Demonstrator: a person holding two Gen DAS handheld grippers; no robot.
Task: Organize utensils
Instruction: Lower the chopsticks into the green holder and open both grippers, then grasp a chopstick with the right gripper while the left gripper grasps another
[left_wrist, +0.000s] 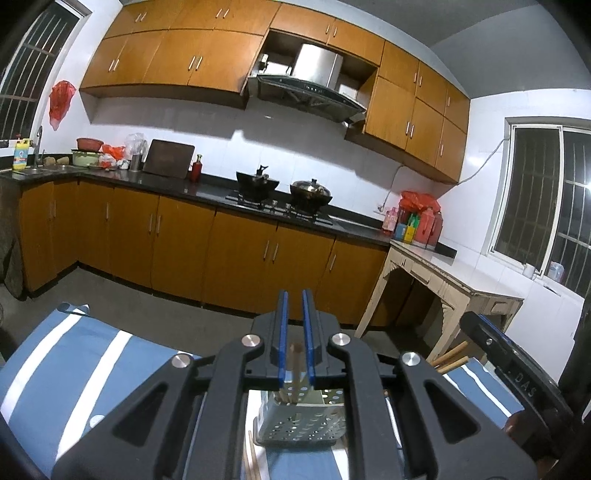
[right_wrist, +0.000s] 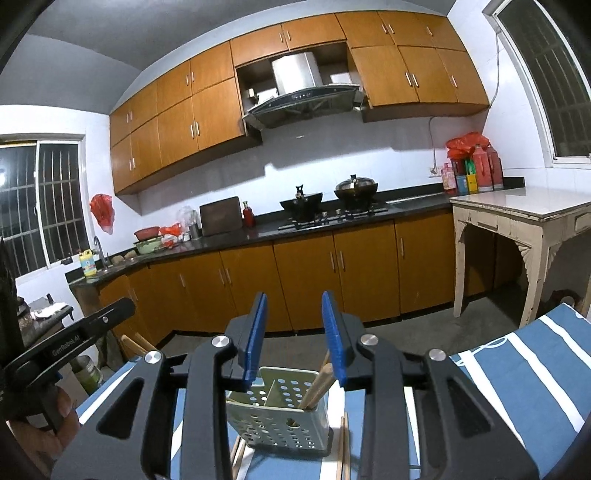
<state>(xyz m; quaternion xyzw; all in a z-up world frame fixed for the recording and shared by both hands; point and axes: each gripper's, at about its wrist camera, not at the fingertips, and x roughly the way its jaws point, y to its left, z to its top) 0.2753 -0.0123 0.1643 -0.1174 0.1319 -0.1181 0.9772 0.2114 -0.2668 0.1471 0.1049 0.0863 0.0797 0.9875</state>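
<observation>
I hold both tools over a perforated utensil holder that stands upright on a blue and white striped cloth. My left gripper has its blue pads drawn narrow, with only a thin slot between them; a wooden chopstick rises from the holder into that slot, but I cannot tell whether the pads actually press on it. My right gripper stands partly spread, its blue pads clearly apart and gripping nothing. Below and between them, several chopsticks lean in the right-hand compartment of the holder, their tops near the inner face of the right pad without my being able to say they touch it. The left-hand compartment looks empty from this side. More loose chopsticks lie flat on the cloth just beside the holder's base, some to each side. From the right wrist view I see my left tool's black body at the left edge, with my hand around its grip. Beyond the cloth runs a dark counter with orange cabinets, two pots on the stove, and a pale side table to the right.
</observation>
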